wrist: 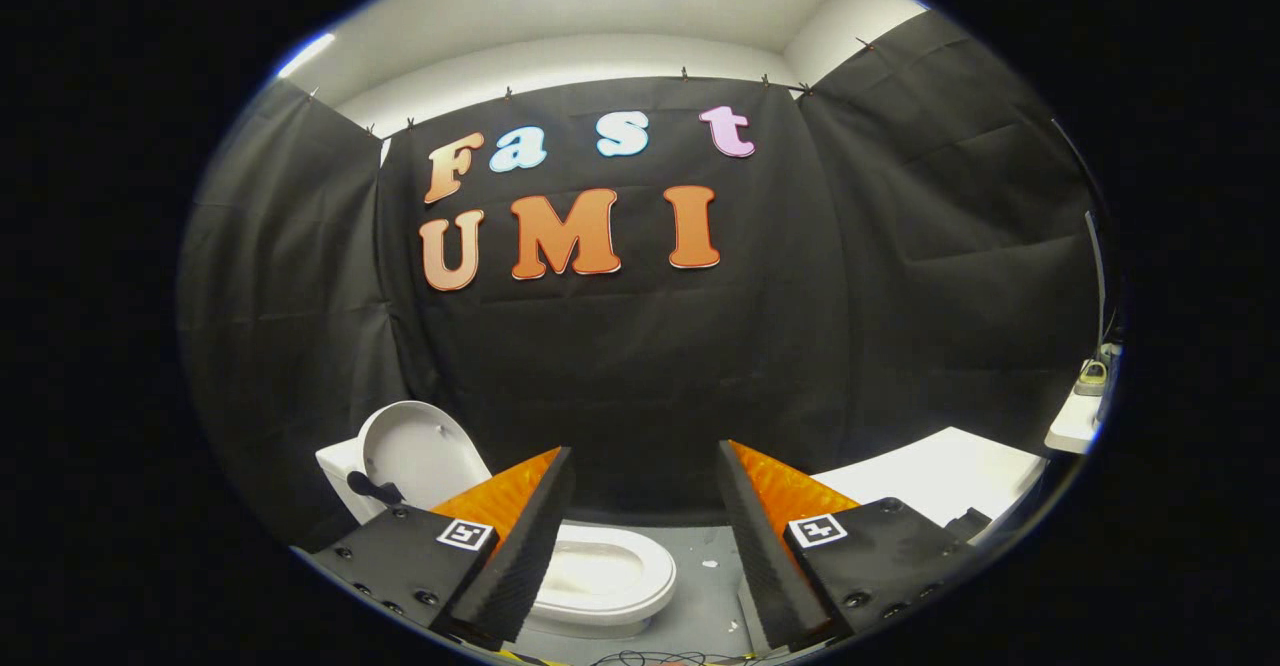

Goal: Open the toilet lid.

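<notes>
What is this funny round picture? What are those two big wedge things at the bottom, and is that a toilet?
The picture comes from a camera riding on a hand-held grabbing tool, looking forward along its two fingers. It has a very wide lens, so everything looks bent and round.

The two wedges are the gripper. Its jaws stand wide apart, open, with nothing between them.

Yes, that is a toilet, white, on a grey floor, low down ahead of the fingers, partly behind the left one. Its lid is already up, standing against the tank. The seat ring is down.

Behind it hangs black cloth, the wall of the booth. To the right, beyond the other finger, is a white flat surface.
</notes>
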A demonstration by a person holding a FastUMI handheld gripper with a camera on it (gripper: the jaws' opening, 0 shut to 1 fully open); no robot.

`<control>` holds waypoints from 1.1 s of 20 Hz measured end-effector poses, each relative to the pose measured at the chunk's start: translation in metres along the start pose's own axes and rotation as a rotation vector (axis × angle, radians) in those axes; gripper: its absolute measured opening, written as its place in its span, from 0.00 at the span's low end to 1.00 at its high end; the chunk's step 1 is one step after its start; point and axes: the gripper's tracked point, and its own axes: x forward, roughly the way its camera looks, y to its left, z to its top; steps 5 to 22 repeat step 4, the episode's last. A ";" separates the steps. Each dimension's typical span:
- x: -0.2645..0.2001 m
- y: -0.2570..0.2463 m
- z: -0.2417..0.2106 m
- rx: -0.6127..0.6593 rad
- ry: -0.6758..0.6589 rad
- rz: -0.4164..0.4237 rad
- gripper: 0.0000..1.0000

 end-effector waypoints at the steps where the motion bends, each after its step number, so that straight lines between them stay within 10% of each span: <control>1: 0.000 0.000 0.000 -0.002 -0.001 -0.002 0.92; 22: 0.000 0.001 0.001 -0.007 -0.005 0.001 0.92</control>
